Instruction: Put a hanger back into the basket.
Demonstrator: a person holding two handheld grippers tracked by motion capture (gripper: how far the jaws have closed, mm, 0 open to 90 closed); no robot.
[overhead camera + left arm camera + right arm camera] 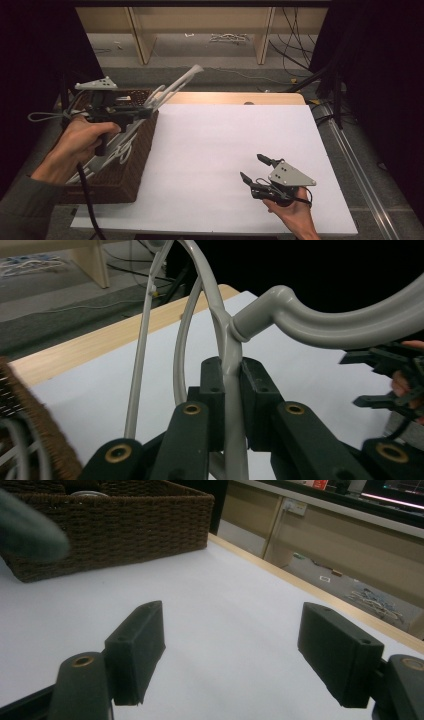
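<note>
My left gripper (145, 111) is above the brown wicker basket (125, 175) at the table's left, shut on a grey plastic hanger (175, 85) that sticks up and to the right. In the left gripper view the pads of the left gripper (230, 377) pinch the thin bar of the hanger (300, 320), whose hook curves off to the right. More grey hangers (117, 150) lie in the basket. My right gripper (253, 168) rests low over the white table top near the front right, open. Its own view shows the right gripper (235, 645) with nothing between the pads.
A white sheet (225, 140) covers the table, with a wooden strip (235, 98) along the far edge. The basket (115, 530) stands ahead in the right gripper view. Black curtains flank both sides. Cables and wooden shelf legs (142, 35) stand on the floor beyond.
</note>
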